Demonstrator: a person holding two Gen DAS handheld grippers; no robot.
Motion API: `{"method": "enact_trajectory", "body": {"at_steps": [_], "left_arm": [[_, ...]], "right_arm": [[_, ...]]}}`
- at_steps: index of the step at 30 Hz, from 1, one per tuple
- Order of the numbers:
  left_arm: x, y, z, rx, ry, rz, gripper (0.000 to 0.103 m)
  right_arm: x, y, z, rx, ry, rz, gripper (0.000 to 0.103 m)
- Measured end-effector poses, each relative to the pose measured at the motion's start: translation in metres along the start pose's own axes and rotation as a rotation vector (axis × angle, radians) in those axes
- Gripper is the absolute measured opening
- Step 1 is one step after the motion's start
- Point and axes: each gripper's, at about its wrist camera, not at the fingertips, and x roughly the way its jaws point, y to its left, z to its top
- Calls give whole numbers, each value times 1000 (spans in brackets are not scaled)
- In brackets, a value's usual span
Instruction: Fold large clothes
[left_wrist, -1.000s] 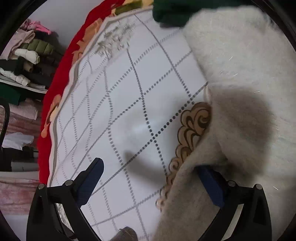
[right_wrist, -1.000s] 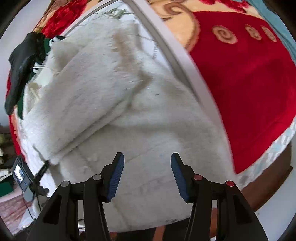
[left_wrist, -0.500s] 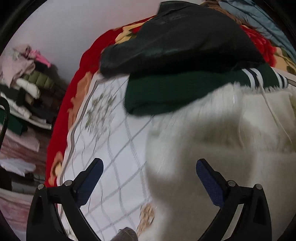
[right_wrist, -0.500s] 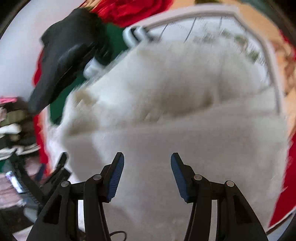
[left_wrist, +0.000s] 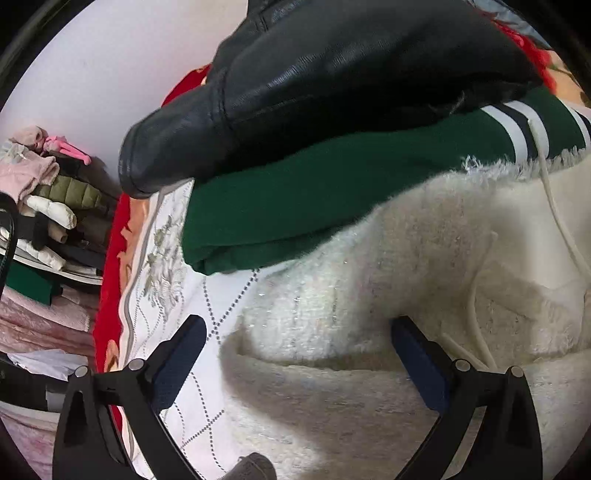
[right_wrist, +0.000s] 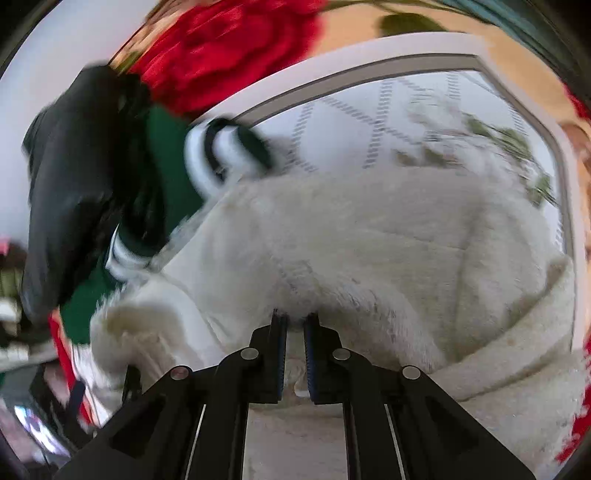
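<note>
A large fluffy cream-white garment (left_wrist: 424, 266) lies bunched on the white grid-patterned bedspread (left_wrist: 162, 266). It also fills the right wrist view (right_wrist: 369, 236). My left gripper (left_wrist: 295, 354) is open, its jaws wide apart over the garment's near left edge, holding nothing. My right gripper (right_wrist: 294, 332) is shut on a fold of the white garment, with fleece pinched between the blue pads (right_wrist: 282, 343). A white drawstring (left_wrist: 557, 221) runs across the garment.
A folded dark green sweater with white stripes (left_wrist: 332, 192) lies behind the white garment, and a black leather jacket (left_wrist: 332, 85) lies on top of it. Both show in the right wrist view at left (right_wrist: 74, 177). Shelves of stacked clothes (left_wrist: 40, 206) stand left. A red blanket (right_wrist: 229, 51) surrounds the bedspread.
My right gripper has closed on a fold of the white garment. Both grippers have swung toward the far end, bringing the green sweater and black jacket closer. The left gripper stays open.
</note>
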Motion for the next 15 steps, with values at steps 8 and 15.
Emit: {"method": "enact_trajectory", "body": {"at_steps": [8,15], "left_arm": [[-47,22,-10,-58,-54,-90,103],[-107,21,-61,-103,-51,-188,103]], "right_arm": [[-54,-47,-5,-85,83,107,30],[-149,-129,-89,-126,-30,-46,67]]}}
